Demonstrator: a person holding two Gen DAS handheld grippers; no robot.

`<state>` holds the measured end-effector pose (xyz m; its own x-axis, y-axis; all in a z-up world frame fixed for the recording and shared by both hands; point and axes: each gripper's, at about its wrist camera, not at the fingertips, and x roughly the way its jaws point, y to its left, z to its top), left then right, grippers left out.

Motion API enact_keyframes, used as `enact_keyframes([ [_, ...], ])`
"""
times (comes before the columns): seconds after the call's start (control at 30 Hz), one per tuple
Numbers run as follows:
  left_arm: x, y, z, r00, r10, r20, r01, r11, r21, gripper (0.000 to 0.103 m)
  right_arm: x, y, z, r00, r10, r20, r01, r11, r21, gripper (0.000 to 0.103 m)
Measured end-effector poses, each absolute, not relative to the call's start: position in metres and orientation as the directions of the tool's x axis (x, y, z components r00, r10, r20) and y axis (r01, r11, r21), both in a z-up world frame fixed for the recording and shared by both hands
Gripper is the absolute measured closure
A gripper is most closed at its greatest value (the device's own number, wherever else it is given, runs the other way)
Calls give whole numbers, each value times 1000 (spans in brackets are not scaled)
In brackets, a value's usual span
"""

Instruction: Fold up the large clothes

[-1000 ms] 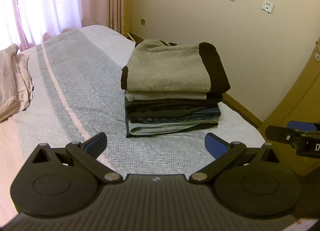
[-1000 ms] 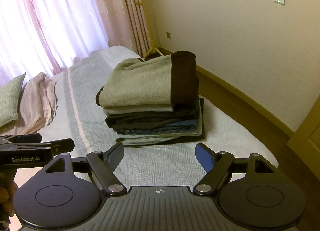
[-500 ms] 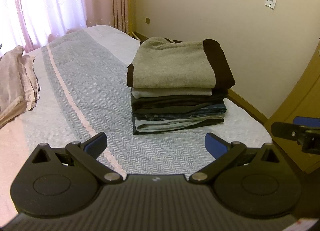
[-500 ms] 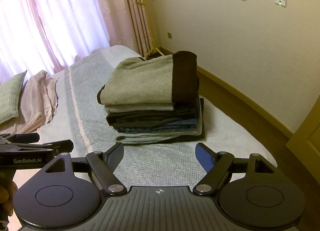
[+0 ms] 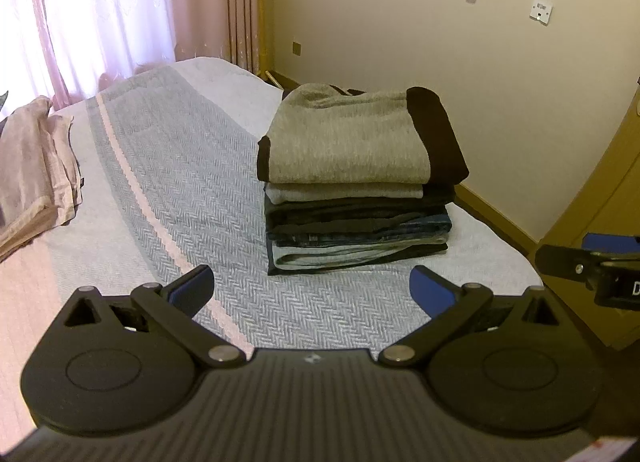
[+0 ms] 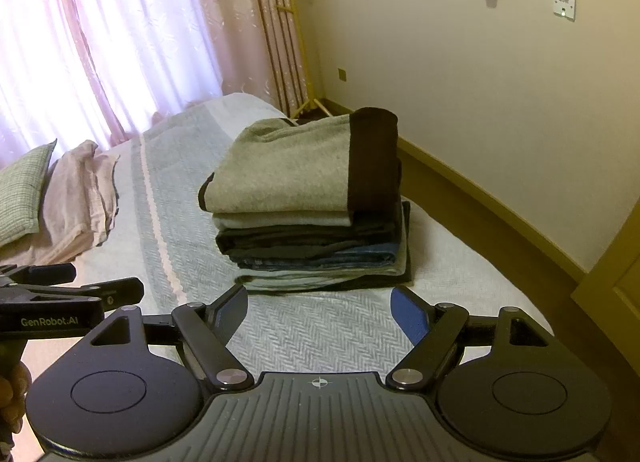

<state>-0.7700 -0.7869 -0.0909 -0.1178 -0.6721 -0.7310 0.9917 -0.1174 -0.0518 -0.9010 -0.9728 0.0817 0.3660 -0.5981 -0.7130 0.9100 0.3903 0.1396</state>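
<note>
A stack of folded clothes (image 5: 356, 198) (image 6: 312, 214) rests on the bed near its far right corner, topped by a grey sweater with dark trim (image 5: 348, 138) (image 6: 288, 170). My left gripper (image 5: 312, 286) hovers open in front of the stack, nothing between its blue-padded fingers. Beside it, my right gripper (image 6: 320, 310) is open too, held back from the stack and above the bedspread. The right gripper's side shows at the right edge of the left wrist view (image 5: 592, 266). In the right wrist view the left gripper (image 6: 60, 298) appears at the left.
The grey herringbone bedspread (image 5: 172, 190) with a pink stripe covers the bed. A pink folded quilt (image 5: 32, 166) and a checked pillow (image 6: 20, 190) lie at the left. Curtains, a cream wall and a wooden door (image 5: 608, 182) surround the bed; floor lies right of it.
Both grippers have drawn back a little from the stack and tilted up, so the stack sits lower in view. Both stayed open and empty.
</note>
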Motion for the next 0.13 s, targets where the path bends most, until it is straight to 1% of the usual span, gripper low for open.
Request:
enact_keyframes([
  [0.13, -769, -785, -89, -122, -683, -720, 992, -111, -64, 1, -900, -972, 83, 364, -601, -712, 911, 391, 135, 27],
])
